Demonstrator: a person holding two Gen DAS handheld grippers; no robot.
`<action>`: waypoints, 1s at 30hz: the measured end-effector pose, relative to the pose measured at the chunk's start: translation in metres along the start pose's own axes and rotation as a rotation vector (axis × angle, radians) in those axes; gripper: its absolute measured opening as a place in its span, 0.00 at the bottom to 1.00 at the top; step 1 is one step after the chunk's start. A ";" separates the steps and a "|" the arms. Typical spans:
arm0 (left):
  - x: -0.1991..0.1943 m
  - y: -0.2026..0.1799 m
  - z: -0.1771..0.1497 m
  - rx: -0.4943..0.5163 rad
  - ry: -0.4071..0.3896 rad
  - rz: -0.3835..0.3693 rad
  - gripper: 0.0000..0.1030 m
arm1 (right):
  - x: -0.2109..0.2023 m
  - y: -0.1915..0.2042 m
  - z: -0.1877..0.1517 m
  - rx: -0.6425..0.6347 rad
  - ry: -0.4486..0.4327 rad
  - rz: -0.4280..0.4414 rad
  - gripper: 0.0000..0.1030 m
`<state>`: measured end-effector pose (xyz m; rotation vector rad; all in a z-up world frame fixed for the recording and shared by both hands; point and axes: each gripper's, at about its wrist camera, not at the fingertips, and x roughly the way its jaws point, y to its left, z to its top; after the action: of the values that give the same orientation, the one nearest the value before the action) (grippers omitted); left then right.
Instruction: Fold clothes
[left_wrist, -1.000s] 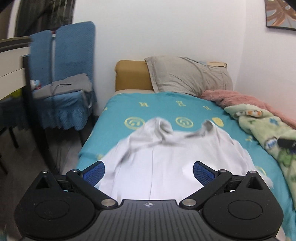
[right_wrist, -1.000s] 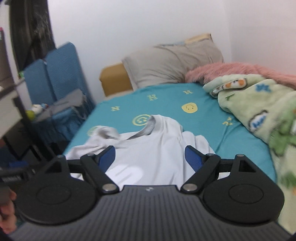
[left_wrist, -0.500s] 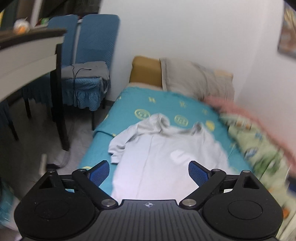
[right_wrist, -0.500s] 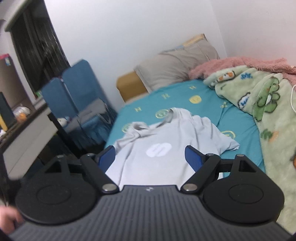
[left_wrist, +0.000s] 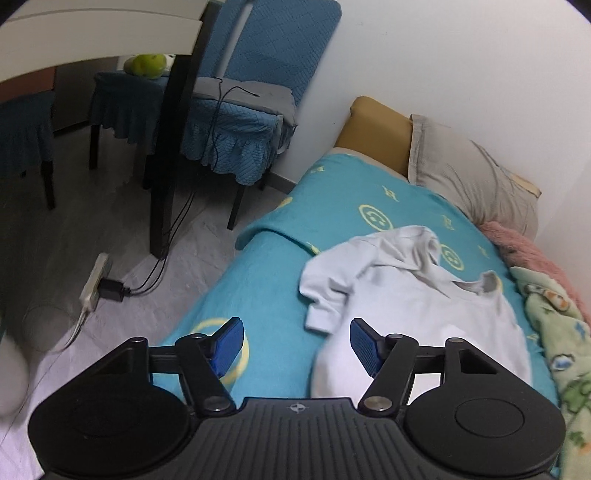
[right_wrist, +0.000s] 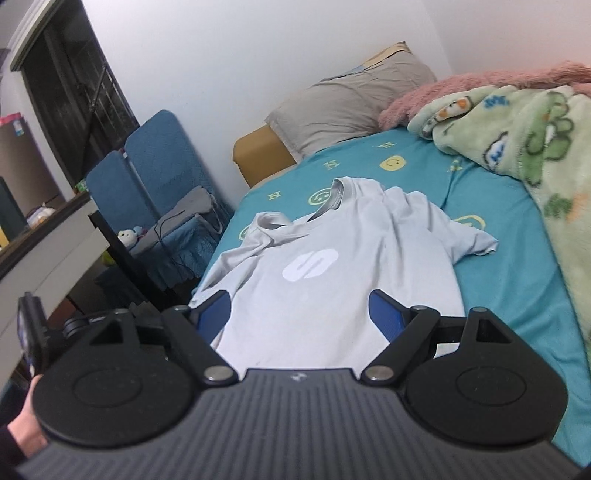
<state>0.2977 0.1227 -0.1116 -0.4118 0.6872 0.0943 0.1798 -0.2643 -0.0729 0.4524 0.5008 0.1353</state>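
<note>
Fingers (left_wrist: 364, 341) (right_wrist: 384, 317) of both grippers spread wide, empty, above the rumpled pale-grey cotton T-shirt (right_wrist: 332, 273) lying unfolded; flattening its bunched left sleeve (left_wrist: 325, 291) seems due.

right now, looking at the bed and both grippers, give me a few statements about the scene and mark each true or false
1. The white t-shirt lies on the teal bedsheet. True.
2. The left gripper is shut on a sleeve. False: it is open and holds nothing.
3. The right gripper is open. True.
4. The t-shirt is folded into a neat square. False: it is spread out, with a rumpled sleeve.
5. The grey pillow lies on top of the t-shirt. False: it sits apart, at the head of the bed.
</note>
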 end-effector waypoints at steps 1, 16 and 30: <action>0.012 0.001 0.002 0.002 -0.002 -0.004 0.64 | 0.006 -0.002 -0.001 0.002 0.008 0.001 0.81; 0.123 0.019 0.040 -0.232 0.049 -0.097 0.01 | 0.073 -0.023 -0.014 -0.015 0.110 -0.032 0.81; 0.117 -0.044 0.180 0.202 -0.276 0.356 0.10 | 0.082 -0.025 -0.019 -0.031 0.131 -0.073 0.81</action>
<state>0.5050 0.1489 -0.0450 -0.0761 0.4851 0.4076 0.2425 -0.2599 -0.1343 0.3963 0.6423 0.1028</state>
